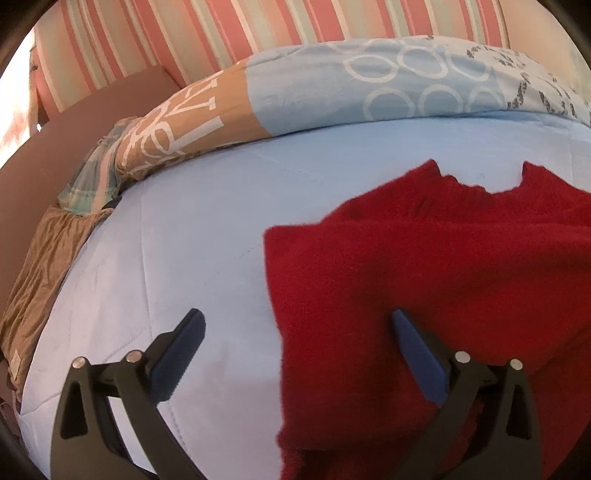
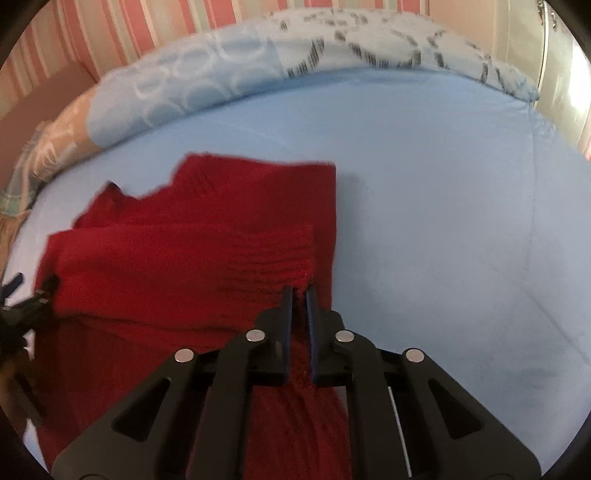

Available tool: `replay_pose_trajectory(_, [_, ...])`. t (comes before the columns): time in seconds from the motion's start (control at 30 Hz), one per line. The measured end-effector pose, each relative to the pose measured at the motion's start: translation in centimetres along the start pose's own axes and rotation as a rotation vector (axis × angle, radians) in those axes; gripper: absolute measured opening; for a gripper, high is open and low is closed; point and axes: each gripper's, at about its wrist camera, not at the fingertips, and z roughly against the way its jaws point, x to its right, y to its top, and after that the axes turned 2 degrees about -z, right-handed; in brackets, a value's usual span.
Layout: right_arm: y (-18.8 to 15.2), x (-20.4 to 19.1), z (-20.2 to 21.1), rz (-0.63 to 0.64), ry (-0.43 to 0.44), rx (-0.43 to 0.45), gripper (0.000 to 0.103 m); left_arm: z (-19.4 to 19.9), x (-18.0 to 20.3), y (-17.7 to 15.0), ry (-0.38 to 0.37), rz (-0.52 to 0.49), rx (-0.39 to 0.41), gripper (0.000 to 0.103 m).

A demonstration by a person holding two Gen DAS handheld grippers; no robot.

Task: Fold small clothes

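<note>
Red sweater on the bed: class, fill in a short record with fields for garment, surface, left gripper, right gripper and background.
garment: red sweater, knitted, partly folded, one ribbed layer lying across the top
surface: light blue bed sheet
left gripper: open wide, straddling the sweater's left edge, not pressing on it
right gripper: shut on the sweater's ribbed edge
background: patterned duvet bunched along the far side; striped wall behind

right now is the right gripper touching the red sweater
Touching. The right wrist view shows the right gripper shut on a fold of the red sweater, knit pinched between its fingers.
</note>
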Motion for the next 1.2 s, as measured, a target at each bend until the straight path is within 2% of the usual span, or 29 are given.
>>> replay_pose_trajectory(0.03, [0.4,-0.2,0.1,0.021,-0.015,0.016,0.019,0.2,-0.3,0.1,0.01,-0.013,0.015,0.101])
replay_pose_trajectory(0.07, [0.7,-0.2,0.3,0.03,-0.031,0.027,0.033,0.1,-0.4,0.2,0.016,-0.032,0.022,0.101])
replay_pose_trajectory(0.1, [1.1,-0.1,0.4,0.033,-0.046,0.043,0.039,0.1,-0.5,0.2,0.02,-0.052,0.025,0.102])
replay_pose_trajectory(0.17, [1.7,0.4,0.5,0.028,-0.073,0.035,0.062,-0.3,-0.8,0.3,0.03,-0.08,0.024,0.102])
replay_pose_trajectory(0.2, [1.7,0.6,0.7,0.02,-0.071,0.04,0.064,-0.3,-1.1,0.2,0.011,-0.067,0.023,0.102])
replay_pose_trajectory(0.3, [1.6,-0.3,2.7,0.056,-0.058,0.106,0.066,0.0,-2.0,0.2,-0.05,-0.041,0.037,0.101])
replay_pose_trajectory(0.43, [1.3,-4.0,4.4,0.131,-0.009,0.171,0.066,0.2,-1.8,0.1,-0.034,-0.118,0.043,0.102])
replay_pose_trajectory(0.5, [1.5,-6.2,4.6,0.15,0.028,0.182,0.07,0.4,-2.1,0.3,-0.029,-0.121,0.041,0.101])
replay_pose_trajectory(0.6, [2.1,-10.6,3.8,0.203,0.087,0.183,0.074,2.2,-3.7,1.4,-0.088,0.001,0.075,0.101])
replay_pose_trajectory(0.67, [2.2,-12.4,3.0,0.217,0.082,0.18,0.074,3.4,-3.8,2.7,-0.145,0.056,0.101,0.101])
replay_pose_trajectory(0.73, [2.4,-13.0,1.9,0.206,0.053,0.16,0.075,4.1,-2.6,3.7,-0.172,0.061,0.114,0.101])
replay_pose_trajectory(0.8, [2.4,-13.4,0.1,0.177,0.044,0.11,0.077,3.6,-0.7,4.1,-0.184,0.053,0.088,0.101])
replay_pose_trajectory(0.9, [1.5,-13.6,-1.4,0.185,0.0,0.076,0.08,1.3,1.3,3.4,-0.21,0.068,0.007,0.101])
replay_pose_trajectory(1.0, [0.8,-12.6,-2.3,0.193,-0.043,0.052,0.083,-0.7,2.5,1.8,-0.163,0.027,-0.043,0.102])
replay_pose_trajectory(1.07, [0.4,-11.0,-2.8,0.182,-0.075,0.044,0.093,-1.3,2.3,0.6,-0.17,0.013,-0.026,0.102])
replay_pose_trajectory(1.2, [0.1,-8.4,-3.3,0.17,-0.073,0.038,0.099,-1.6,1.2,0.3,-0.167,0.001,-0.011,0.102])
